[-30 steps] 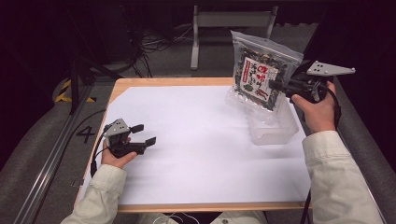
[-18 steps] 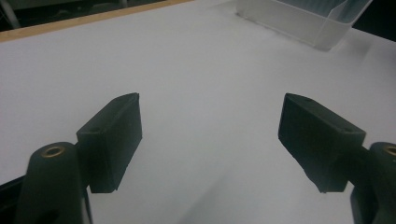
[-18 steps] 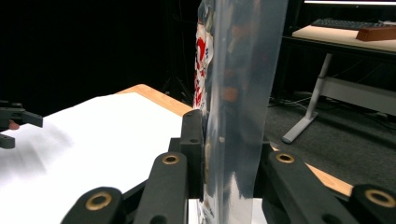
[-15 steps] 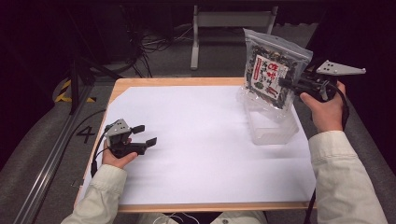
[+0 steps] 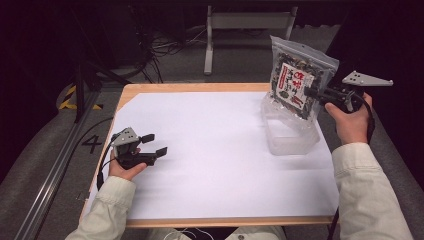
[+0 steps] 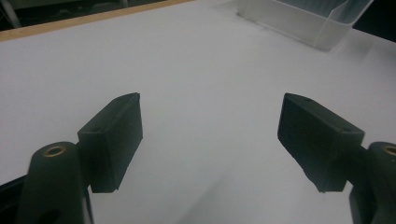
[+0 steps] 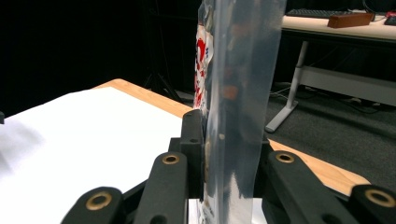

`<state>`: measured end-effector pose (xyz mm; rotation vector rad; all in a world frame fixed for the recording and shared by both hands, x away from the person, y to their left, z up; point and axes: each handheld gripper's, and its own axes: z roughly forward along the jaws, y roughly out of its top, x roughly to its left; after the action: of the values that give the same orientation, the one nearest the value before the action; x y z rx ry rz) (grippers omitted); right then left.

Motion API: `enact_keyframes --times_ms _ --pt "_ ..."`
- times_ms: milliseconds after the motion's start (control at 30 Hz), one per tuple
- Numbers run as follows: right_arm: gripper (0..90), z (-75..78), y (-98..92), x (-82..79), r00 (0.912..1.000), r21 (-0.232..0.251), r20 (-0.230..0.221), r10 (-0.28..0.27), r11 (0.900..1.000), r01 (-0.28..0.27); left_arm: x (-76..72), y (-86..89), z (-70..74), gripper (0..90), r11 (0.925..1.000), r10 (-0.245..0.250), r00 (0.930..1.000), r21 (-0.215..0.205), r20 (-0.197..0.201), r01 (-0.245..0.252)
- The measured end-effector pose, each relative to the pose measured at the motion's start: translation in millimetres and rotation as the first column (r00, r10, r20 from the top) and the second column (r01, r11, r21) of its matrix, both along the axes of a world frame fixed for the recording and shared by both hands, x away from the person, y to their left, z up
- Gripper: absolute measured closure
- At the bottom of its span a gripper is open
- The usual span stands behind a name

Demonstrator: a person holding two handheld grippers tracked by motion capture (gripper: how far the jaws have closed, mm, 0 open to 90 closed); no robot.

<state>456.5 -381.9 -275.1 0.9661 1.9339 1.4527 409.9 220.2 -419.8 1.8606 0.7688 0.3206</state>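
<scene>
Clear plastic tub (image 5: 290, 135) under held snack bag (image 5: 299, 82), white table (image 5: 220, 150)

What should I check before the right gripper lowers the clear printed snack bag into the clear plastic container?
1. Grip: right gripper jaws shut on the clear snack bag with red and white label: ok.
2. Bag above the clear rectangular plastic container: ok.
3. Container upright, mouth open: ok.
4. Container holds nothing else: cannot tell.
5. Left gripper open, apart from the container, on the white table sheet: ok.
</scene>
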Motion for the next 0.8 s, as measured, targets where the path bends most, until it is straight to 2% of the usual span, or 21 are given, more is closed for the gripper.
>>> enact_keyframes --times_ms 267,467,800 --pt "75.8 -12.6 -6.7 2.3 0.9997 0.004 -0.011 -0.020 1.000 0.020 -0.2 0.0 0.2 22.7 1.0000 0.000 1.0000 0.002 0.002 0.000" --pt "75.8 -21.7 -10.9 3.0 0.9988 -0.016 -0.028 -0.040 0.999 0.040 -0.8 0.4 0.4 22.8 1.0000 0.002 1.0000 0.000 -0.004 -0.002" --pt "75.8 -37.2 -12.0 4.0 0.9991 -0.009 -0.019 -0.038 0.999 0.038 -0.6 0.9 0.6 22.8 1.0000 0.006 1.0000 0.001 0.002 -0.006"
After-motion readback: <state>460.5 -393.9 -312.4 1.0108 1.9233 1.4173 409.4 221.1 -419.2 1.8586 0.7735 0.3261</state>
